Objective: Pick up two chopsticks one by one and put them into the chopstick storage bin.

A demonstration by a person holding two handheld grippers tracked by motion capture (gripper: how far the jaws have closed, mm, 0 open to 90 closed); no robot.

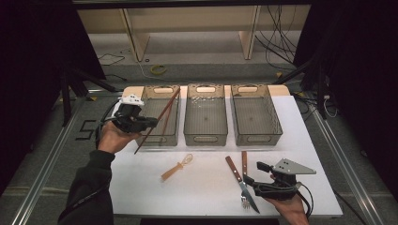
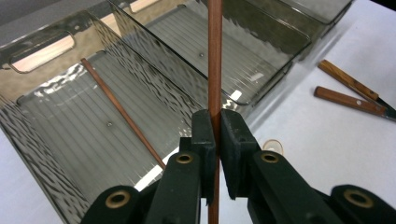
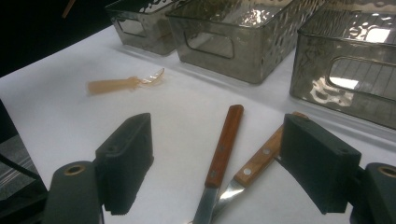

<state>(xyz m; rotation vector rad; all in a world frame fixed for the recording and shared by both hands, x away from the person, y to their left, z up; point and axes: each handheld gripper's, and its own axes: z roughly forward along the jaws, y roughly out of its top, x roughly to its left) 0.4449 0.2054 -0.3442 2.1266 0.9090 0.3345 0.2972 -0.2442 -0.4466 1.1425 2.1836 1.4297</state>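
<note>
I hold a chopstick (image 2: 214,70) in my left gripper (image 1: 141,123). The jaws are pressed tight on it, a bit below its middle. The stick leans up over the left bin (image 1: 159,117), with its top end near the bin's far rim and its low end out past the front wall. A second chopstick (image 2: 122,112) already lies slanted in that bin.

I think the stick is light, thin and stiff. It is smooth wood, so it could slip or swing around between the pads. A grip close to the middle should keep it from tipping. It might snap if bent hard, so a soft squeeze is enough.

The middle bin (image 1: 205,117) and right bin (image 1: 256,117) sit just beside the left one in a row. Near me on the white table (image 1: 202,187) lie a clear spoon (image 1: 177,168), a knife (image 1: 241,183) and a fork (image 1: 244,176), both with wood handles.

My right gripper (image 1: 253,180) rests by the knife and fork. Its jaws stand wide apart, holding nothing.
</note>
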